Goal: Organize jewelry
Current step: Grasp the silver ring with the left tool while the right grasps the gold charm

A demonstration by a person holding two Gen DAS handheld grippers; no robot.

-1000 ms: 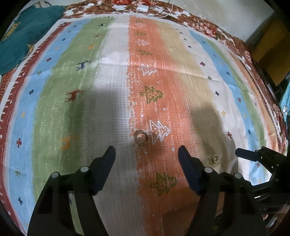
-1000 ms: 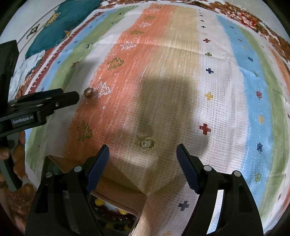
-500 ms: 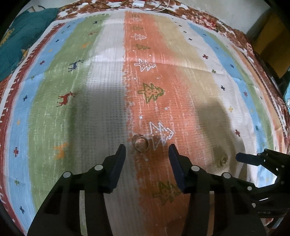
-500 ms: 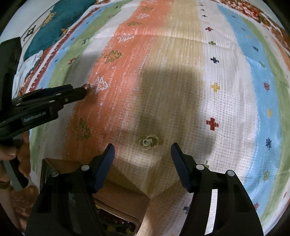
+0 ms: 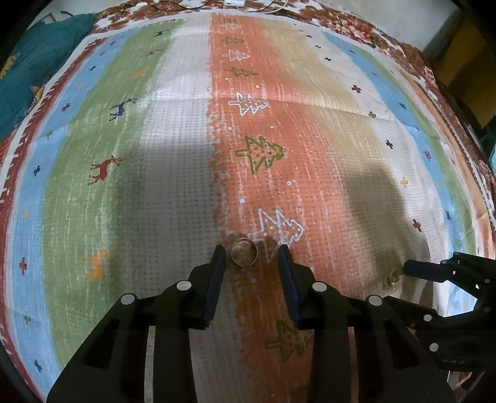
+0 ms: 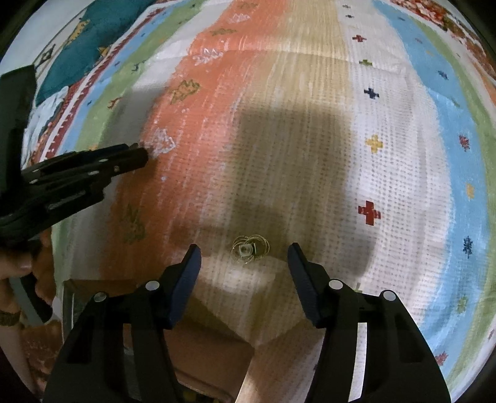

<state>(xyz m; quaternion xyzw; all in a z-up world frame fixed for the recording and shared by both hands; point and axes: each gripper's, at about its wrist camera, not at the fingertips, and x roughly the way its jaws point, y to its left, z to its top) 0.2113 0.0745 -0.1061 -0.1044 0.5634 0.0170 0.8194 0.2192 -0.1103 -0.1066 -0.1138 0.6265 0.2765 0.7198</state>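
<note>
A plain metal ring (image 5: 244, 251) lies flat on the striped cloth (image 5: 173, 186), at the edge of the orange stripe. My left gripper (image 5: 251, 252) points down over it; its jaws are closing with the ring between the fingertips, close to the left pad, and neither pad presses on it. A gold wire flower piece (image 6: 250, 249) lies on the cloth in shadow. My right gripper (image 6: 244, 249) straddles it with jaws closing and both pads clear of it. The same gold piece (image 5: 391, 277) shows at the right of the left wrist view.
A brown box (image 6: 210, 347) sits under the right gripper at the near edge. A person's hand (image 6: 18, 263) holds the left gripper's handle. A teal cloth (image 5: 31, 77) lies at the far left, and a white cable (image 5: 235, 2) at the far edge.
Both pairs of jaws have narrowed. The left gripper has come down, so the ring now lies between its fingertips. The right gripper stays over the gold piece.
</note>
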